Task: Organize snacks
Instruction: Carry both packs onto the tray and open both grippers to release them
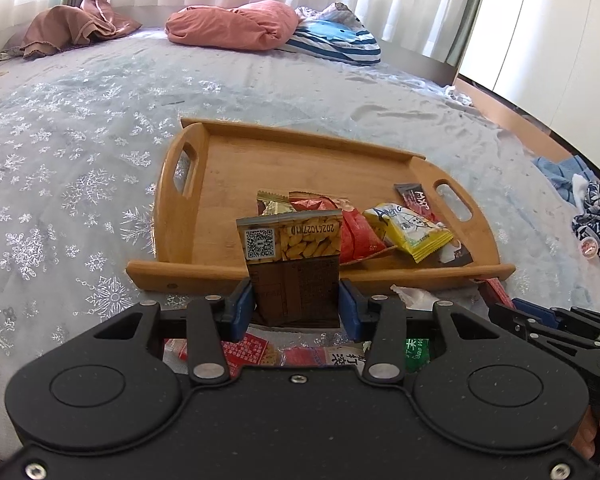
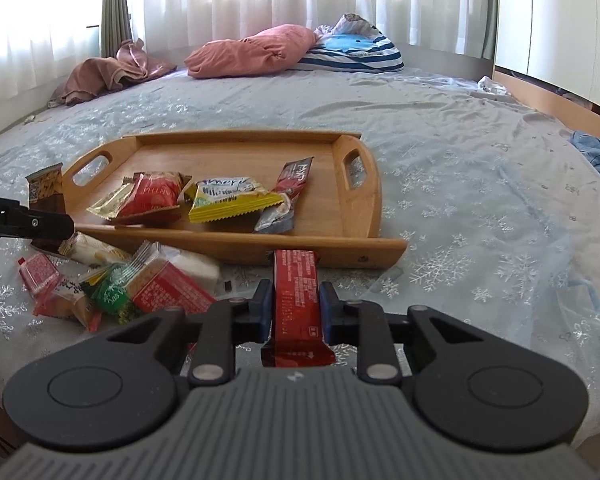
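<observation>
Holding one snack in each gripper above the bed [image 2: 440,168], just in front of the wooden tray [image 2: 236,236].

The left gripper [image 1: 296,306] has its jaws clamped on a peanut packet [image 1: 294,256], upright at the tray's near rim. The right gripper [image 2: 296,304] has its jaws pressed on a red bar packet [image 2: 298,300]. Four snacks [image 2: 232,200] lie in the tray; a loose pile of packets [image 2: 112,280] sits on the bedspread beside it.

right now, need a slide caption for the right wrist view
Right claw shut on a red snack bar before the wooden tray, loose snacks piled on the bed to its left.
</observation>
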Action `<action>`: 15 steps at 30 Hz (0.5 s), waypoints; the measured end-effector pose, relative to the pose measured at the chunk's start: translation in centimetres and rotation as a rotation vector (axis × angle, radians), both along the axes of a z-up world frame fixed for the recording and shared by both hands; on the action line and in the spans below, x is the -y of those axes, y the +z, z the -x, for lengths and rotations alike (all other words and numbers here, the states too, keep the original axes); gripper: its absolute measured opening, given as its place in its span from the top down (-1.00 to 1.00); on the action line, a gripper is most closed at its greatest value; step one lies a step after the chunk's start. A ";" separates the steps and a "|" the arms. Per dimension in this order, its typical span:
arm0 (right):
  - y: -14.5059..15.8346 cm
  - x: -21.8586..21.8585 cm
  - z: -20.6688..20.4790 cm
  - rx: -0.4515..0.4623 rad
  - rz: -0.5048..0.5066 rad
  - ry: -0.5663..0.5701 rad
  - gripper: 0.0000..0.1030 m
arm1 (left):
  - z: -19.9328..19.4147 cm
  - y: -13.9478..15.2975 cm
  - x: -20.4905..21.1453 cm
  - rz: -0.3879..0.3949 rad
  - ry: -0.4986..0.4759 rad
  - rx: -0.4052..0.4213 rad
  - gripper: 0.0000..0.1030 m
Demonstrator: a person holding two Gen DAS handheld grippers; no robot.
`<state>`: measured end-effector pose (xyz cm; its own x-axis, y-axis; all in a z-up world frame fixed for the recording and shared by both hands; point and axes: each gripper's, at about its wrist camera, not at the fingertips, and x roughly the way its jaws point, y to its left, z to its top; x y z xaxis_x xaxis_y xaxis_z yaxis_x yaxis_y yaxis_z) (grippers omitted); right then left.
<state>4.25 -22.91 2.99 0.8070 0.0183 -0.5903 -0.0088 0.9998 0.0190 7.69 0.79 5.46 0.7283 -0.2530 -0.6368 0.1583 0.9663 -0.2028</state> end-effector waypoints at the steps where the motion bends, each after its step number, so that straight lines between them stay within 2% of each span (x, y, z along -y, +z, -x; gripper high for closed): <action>1: 0.1 0.0 0.0 0.003 0.000 -0.005 0.46 | 0.0 0.0 0.0 -0.004 -0.002 0.000 0.18; 8: 0.1 0.5 0.1 -0.003 -0.027 -0.040 0.46 | 0.4 -0.5 -0.6 -0.009 0.009 -0.017 0.18; 15: 0.5 0.7 0.4 0.012 -0.025 -0.050 0.46 | 0.6 0.4 -1.2 -0.007 0.002 -0.008 0.19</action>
